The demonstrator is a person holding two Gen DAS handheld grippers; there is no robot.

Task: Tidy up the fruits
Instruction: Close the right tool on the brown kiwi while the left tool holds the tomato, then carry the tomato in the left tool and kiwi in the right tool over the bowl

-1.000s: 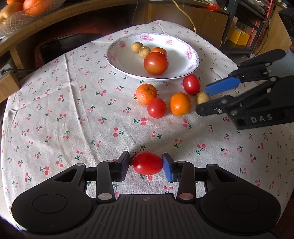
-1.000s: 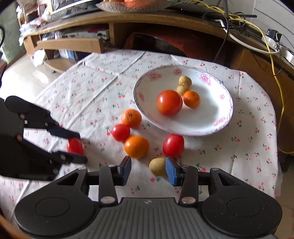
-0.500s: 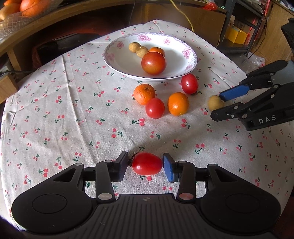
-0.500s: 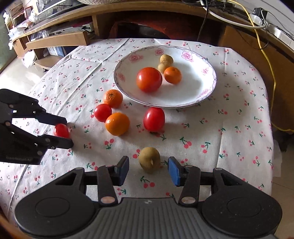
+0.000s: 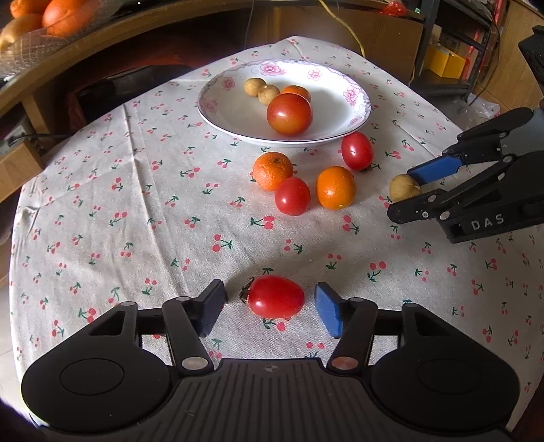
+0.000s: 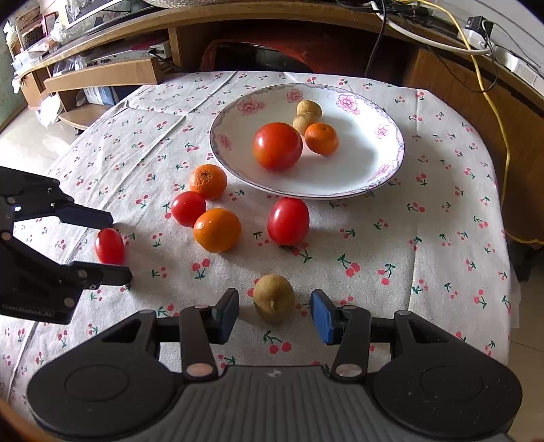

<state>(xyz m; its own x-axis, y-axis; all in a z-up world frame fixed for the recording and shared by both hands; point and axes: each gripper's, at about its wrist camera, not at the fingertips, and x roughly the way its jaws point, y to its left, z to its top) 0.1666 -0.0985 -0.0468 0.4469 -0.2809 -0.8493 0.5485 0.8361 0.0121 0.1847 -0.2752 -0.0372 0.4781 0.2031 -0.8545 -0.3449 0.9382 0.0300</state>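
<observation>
A small red tomato [image 5: 275, 296] lies on the cherry-print cloth between the fingers of my left gripper [image 5: 270, 309], which is open with gaps on both sides. A tan longan [image 6: 274, 298] rests on the cloth between the fingers of my right gripper [image 6: 274, 314], also open. The white flowered plate [image 5: 234, 117] holds a big tomato [image 5: 289, 113], a small orange [image 6: 321, 138] and two longans [image 5: 261, 90]. In front of the plate lie two oranges [image 5: 273, 170] [image 5: 335, 187] and two red tomatoes [image 5: 292, 196] [image 5: 356, 150].
The round table's cloth [image 5: 136, 190] drops off at the edges near both grippers. A wooden shelf [image 6: 102, 73] and desk with cables [image 6: 476, 61] stand behind the table. A glass bowl of oranges [image 5: 37, 20] sits on the desk at the far left.
My left gripper's fingers have spread away from the small tomato, which now lies free on the cloth. My right gripper drew back and opened wider around the longan.
</observation>
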